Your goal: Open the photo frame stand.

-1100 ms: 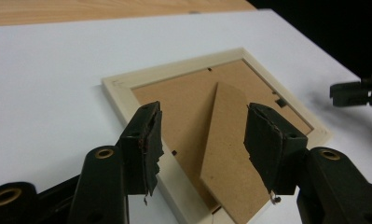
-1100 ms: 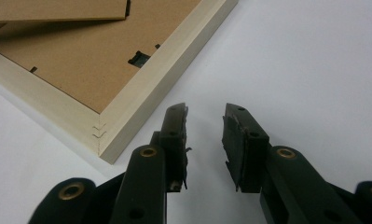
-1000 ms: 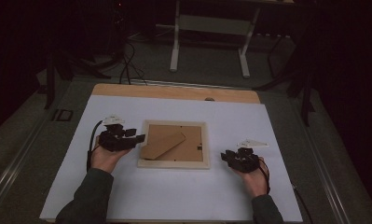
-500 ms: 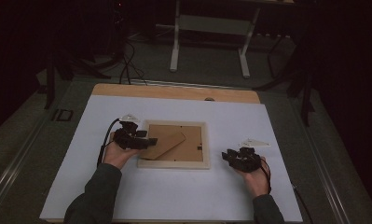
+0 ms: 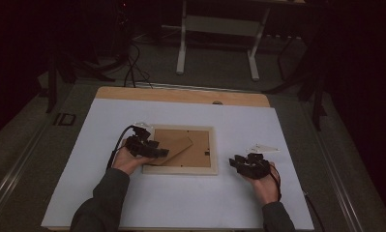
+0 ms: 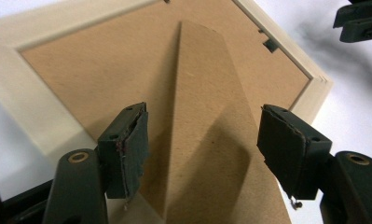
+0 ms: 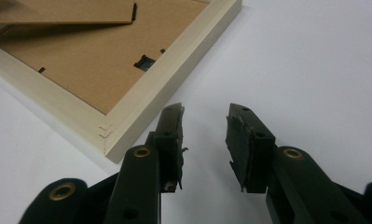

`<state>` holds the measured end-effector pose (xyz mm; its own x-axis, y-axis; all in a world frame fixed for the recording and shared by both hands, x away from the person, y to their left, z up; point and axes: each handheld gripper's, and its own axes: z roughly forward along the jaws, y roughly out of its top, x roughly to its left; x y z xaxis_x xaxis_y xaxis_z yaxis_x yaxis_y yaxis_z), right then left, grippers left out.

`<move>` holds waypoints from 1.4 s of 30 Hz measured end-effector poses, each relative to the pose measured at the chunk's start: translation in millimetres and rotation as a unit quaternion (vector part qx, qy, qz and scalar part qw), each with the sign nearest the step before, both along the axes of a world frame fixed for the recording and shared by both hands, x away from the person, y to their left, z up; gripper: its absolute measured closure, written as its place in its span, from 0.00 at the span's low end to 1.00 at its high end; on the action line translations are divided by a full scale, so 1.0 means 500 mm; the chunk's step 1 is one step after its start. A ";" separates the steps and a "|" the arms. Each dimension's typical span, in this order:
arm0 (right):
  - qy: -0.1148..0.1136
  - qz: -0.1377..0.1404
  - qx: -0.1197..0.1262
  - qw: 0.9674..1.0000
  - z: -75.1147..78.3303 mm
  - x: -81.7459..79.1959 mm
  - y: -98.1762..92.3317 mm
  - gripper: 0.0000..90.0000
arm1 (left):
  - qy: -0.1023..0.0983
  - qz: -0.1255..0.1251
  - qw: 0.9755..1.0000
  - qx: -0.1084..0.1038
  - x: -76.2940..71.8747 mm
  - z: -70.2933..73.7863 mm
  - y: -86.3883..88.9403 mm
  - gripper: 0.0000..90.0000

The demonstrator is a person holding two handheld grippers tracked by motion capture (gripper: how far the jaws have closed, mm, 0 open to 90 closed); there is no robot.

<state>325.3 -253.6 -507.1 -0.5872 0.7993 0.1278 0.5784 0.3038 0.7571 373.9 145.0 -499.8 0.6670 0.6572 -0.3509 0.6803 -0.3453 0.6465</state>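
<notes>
Two grippers, one picture frame (image 5: pixel 181 150) (face down)
Left gripper (image 6: pixel 202 140) just opened over its stand (image 6: pixel 207 116); right gripper (image 7: pixel 204 140) gapes empty beside its corner.

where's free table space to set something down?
Bare white table lies near the person, in front of the picture frame, and behind it up to the wooden strip. Crowded: frame's sides, left gripper over it, right gripper beside it.

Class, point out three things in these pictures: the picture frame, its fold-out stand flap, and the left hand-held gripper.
Picture frame (image 5: pixel 181 169), high view: its pale wooden near rail.
Stand flap (image 6: pixel 207 93), left gripper view: the middle of the brown flap.
Left hand-held gripper (image 6: pixel 202 140), left gripper view: midway between its open fingertips.
</notes>
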 end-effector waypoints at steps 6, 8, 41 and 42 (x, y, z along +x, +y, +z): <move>0.001 0.001 0.000 1.000 0.000 0.000 0.000 0.73 | 0.018 -0.013 1.000 0.000 0.006 -0.011 -0.008 0.38; 0.003 0.001 0.002 1.000 -0.001 0.000 0.000 0.73 | 0.023 -0.019 1.000 -0.005 0.006 -0.014 -0.011 0.41; 0.011 0.020 0.001 1.000 -0.001 0.008 0.024 0.71 | -0.011 -0.037 0.998 0.058 -0.004 -0.013 -0.039 0.43; 0.011 0.020 0.001 1.000 -0.001 0.008 0.024 0.71 | -0.011 -0.037 0.998 0.058 -0.004 -0.013 -0.039 0.43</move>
